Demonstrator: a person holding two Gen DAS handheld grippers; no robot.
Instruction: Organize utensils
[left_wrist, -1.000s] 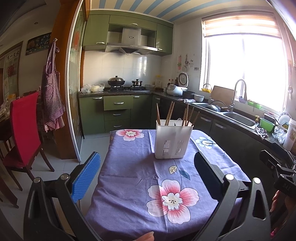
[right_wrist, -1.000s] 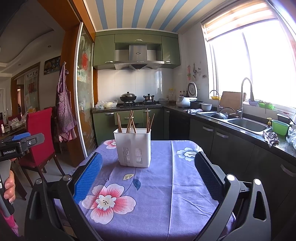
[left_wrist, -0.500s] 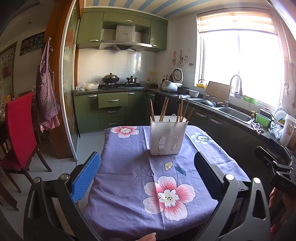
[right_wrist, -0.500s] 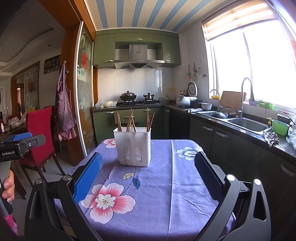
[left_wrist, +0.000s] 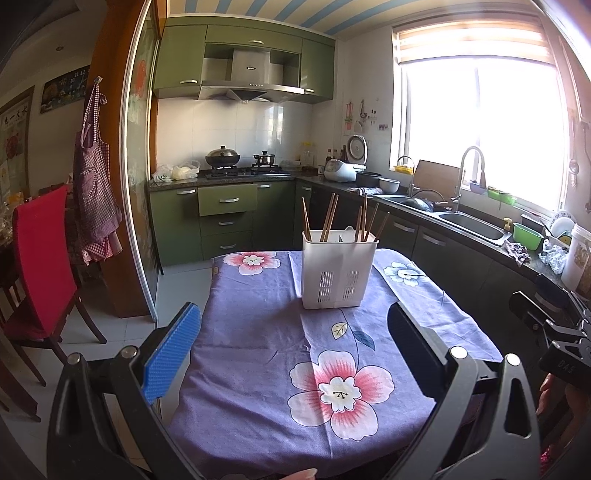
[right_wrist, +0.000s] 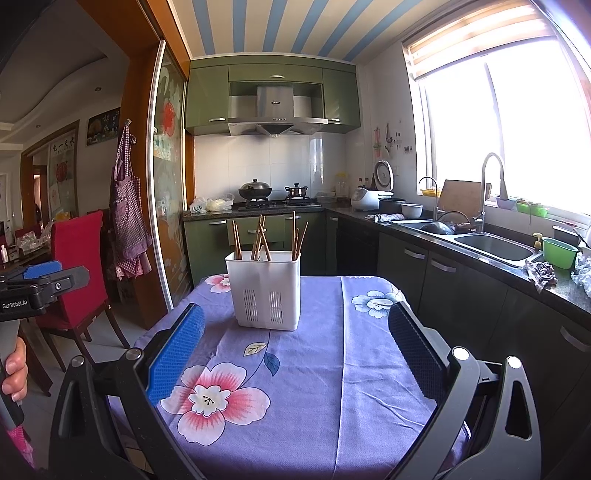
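A white slotted utensil holder (left_wrist: 338, 267) (right_wrist: 267, 290) stands upright on the far half of a table under a purple flowered cloth (left_wrist: 266, 332) (right_wrist: 325, 369). Several wooden chopsticks (left_wrist: 330, 218) (right_wrist: 258, 238) lean inside it, with a white utensil among them. My left gripper (left_wrist: 291, 332) hovers open above the near part of the table, well short of the holder, with nothing between its fingers. My right gripper (right_wrist: 295, 332) is likewise open and holds nothing, the holder beyond its tips. Each view shows the other gripper's body at its edge.
A red-covered chair (left_wrist: 40, 258) stands left of the table by a sliding glass door (left_wrist: 142, 184). Dark green cabinets, a stove with pots (left_wrist: 223, 158) and a counter with a sink (left_wrist: 469, 225) run behind and along the right. A hand (right_wrist: 14, 373) grips the left handle.
The left gripper has tilted and shifted slightly, so the holder sits a bit lower and nearer the middle of its view. The right gripper has hardly moved. Both stayed open.
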